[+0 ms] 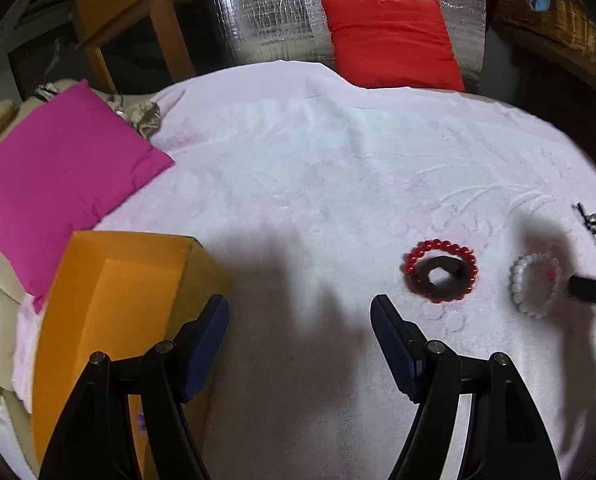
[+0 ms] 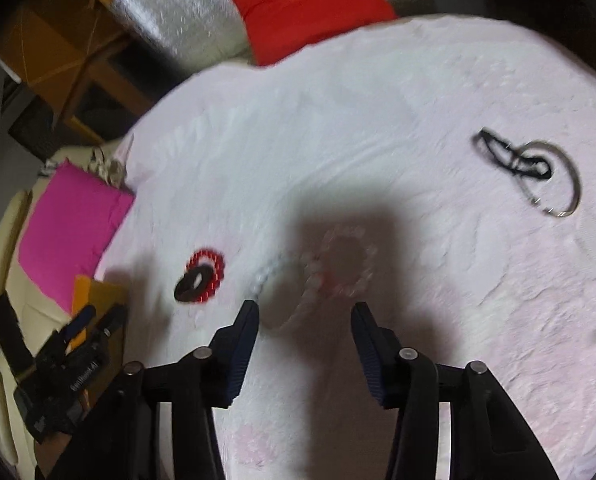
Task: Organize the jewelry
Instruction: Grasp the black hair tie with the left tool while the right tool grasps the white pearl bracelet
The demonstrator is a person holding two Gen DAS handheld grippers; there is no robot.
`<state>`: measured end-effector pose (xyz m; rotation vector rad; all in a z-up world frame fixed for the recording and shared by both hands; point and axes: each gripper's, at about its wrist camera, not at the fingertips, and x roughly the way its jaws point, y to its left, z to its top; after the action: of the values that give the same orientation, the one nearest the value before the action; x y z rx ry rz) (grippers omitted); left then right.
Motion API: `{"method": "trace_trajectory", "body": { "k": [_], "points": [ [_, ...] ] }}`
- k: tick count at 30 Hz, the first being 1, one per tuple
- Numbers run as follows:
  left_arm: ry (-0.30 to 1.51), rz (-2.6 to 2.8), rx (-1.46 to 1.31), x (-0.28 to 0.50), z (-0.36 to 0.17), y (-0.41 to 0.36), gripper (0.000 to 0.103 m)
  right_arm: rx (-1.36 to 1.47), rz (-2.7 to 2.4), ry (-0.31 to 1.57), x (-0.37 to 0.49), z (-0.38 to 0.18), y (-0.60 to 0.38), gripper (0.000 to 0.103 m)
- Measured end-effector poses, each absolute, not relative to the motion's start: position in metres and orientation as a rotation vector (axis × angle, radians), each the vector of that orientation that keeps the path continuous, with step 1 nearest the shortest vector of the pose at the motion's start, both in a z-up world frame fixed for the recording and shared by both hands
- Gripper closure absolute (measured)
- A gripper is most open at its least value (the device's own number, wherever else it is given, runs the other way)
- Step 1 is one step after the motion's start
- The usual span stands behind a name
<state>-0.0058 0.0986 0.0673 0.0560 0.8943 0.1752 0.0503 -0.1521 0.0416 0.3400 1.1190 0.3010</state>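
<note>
- The white bead bracelet point(image 2: 340, 262) lies flat on the pale pink blanket point(image 2: 378, 100), just ahead of the right gripper point(image 2: 305, 314); its fingers are spread wide with nothing between them, lined up on either side of the loop, so picking this bracelet up looks like the step in hand. That view is blurred, so fine detail is unclear.
- Beside it to the left, apart from it, the red bead bracelet point(image 1: 440, 271) rests with a black ring-shaped piece point(image 1: 438, 276) lying inside and partly across it.
- Further right, a thin metal hoop point(image 2: 554, 178) tangled with a black cord lies well apart from the beads.
- The left gripper point(image 1: 300, 312) hangs spread and empty above the blanket, its left finger over the edge of the open orange box point(image 1: 110, 300), probably the place meant to take the jewelry.
- The box sits at the blanket's left edge, next to a magenta cushion point(image 1: 62, 184); a red cushion point(image 1: 390, 40) leans at the far side.
- The soft blanket may let beads sink, so a low, level pinch seems wise.
</note>
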Motion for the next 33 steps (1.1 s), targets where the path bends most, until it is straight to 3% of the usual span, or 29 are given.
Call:
{"method": "trace_trajectory", "body": {
  "k": [8,13,14,17,19,23,27,33],
  "points": [
    [0.872,-0.019,-0.006,0.004,0.065,0.079,0.029,0.429,0.247,1.136,0.061,0.027,-0.145,0.055],
    [0.886,-0.136,-0.028,0.017,0.055,0.061,0.03,0.374,0.21,1.111,0.066,0.024,-0.137,0.084],
    [0.89,-0.156,-0.031,0.02,0.052,0.059,0.03,0.371,0.206,1.107,0.066,0.024,-0.137,0.086],
    [0.911,-0.229,-0.047,0.028,0.044,0.051,0.046,0.37,0.211,1.087,0.064,0.026,-0.143,0.092],
    [0.929,-0.265,-0.05,0.033,0.038,0.045,0.059,0.371,0.222,1.076,0.06,0.029,-0.148,0.092],
    [0.927,-0.298,-0.051,0.036,0.036,0.038,0.072,0.371,0.241,1.073,0.054,0.033,-0.155,0.092],
    [0.969,-0.338,-0.05,0.035,0.03,0.032,0.095,0.364,0.254,1.077,0.047,0.033,-0.158,0.092],
    [0.956,-0.389,-0.062,0.022,0.039,0.03,0.096,0.375,0.257,1.065,0.037,0.039,-0.17,0.092]
  ]
}}
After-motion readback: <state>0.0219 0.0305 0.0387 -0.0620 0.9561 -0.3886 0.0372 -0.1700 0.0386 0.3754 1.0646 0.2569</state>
